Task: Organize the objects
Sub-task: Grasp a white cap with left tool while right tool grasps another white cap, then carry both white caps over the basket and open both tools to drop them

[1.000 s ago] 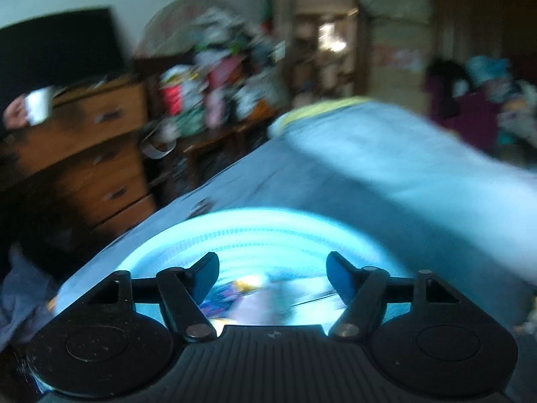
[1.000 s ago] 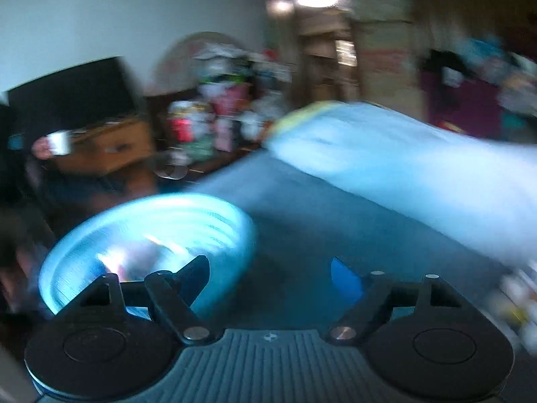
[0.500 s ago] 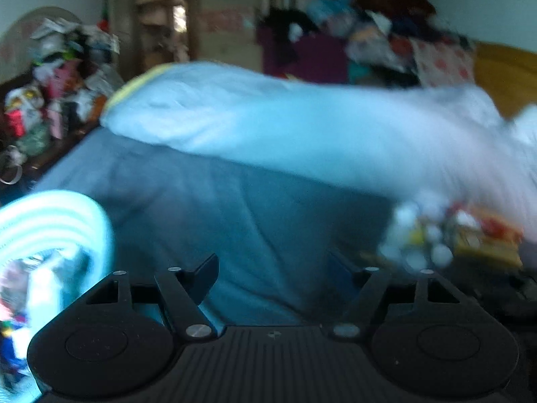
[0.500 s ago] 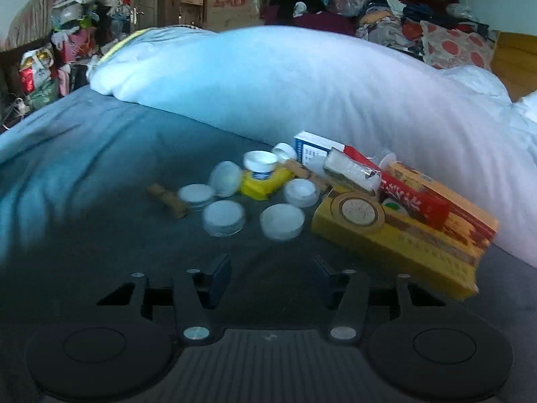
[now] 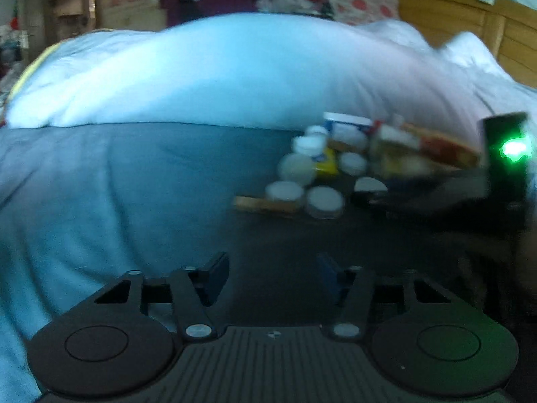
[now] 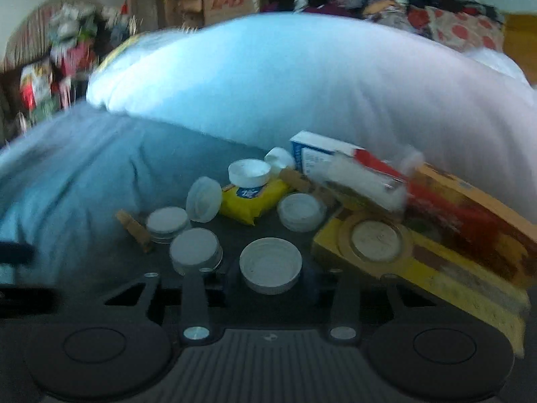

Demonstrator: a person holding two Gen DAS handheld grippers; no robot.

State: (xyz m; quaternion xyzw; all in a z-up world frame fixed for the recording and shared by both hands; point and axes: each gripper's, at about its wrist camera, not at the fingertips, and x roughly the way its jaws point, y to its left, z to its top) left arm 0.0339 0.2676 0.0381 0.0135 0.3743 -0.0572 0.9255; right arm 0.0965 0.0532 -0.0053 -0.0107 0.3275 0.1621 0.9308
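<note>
On bed (image 6: 84,181), against white duvet (image 6: 302,77): loose pile of white jar lids (image 6: 270,265), yellow packet (image 6: 251,198), boxes (image 6: 436,255) — all unsorted. Right gripper (image 6: 268,278) wide open, empty, straddling nearest lid. Left gripper (image 5: 272,275) open, empty, well short of pile.

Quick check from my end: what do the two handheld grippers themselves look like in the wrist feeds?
Both match: a dark ribbed body with two round discs and silver pivot screws. The left gripper has black linkage arms ending in blue finger pads. The right gripper looks the same, but its fingertips are dim. In the left view, its dark housing shows a green light.
</note>
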